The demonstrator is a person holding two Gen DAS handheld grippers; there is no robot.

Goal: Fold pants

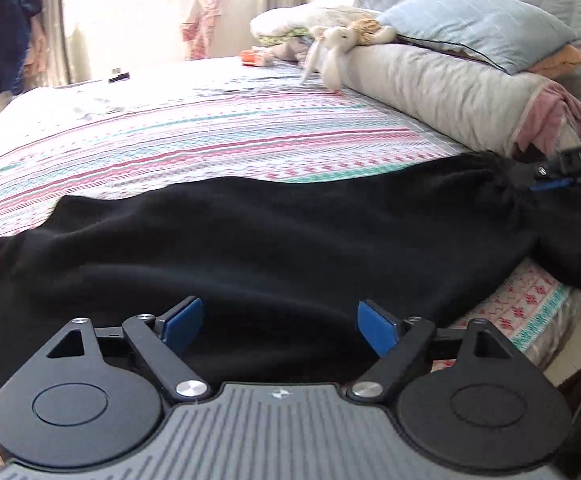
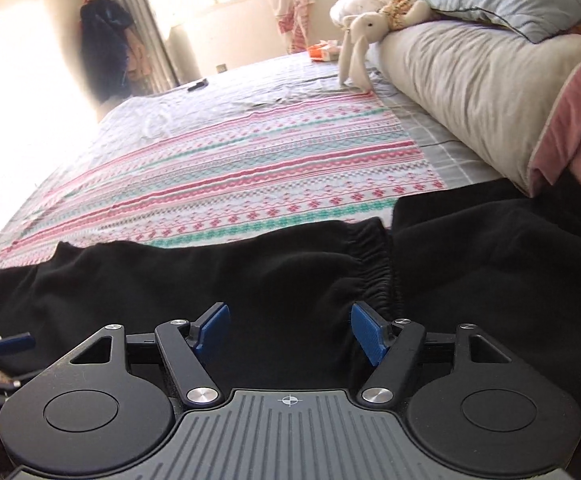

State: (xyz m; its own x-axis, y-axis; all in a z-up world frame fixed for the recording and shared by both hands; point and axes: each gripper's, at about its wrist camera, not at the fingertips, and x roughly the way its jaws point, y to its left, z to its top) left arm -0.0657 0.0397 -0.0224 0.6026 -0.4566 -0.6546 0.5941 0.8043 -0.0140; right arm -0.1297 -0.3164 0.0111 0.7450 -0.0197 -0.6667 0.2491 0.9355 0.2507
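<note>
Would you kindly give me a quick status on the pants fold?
Left gripper open, right gripper open, both empty. Black pants spread along bed edge. Nothing blocking.

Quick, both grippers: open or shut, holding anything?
Left gripper: open, empty, over the black pants.
Right gripper: open, empty, near the elastic waistband.

Pants [image 1: 250,232] across the bed's [image 1: 210,128] near edge, pillows [image 1: 450,84] right, stuffed rabbit [image 1: 336,46] behind
</note>
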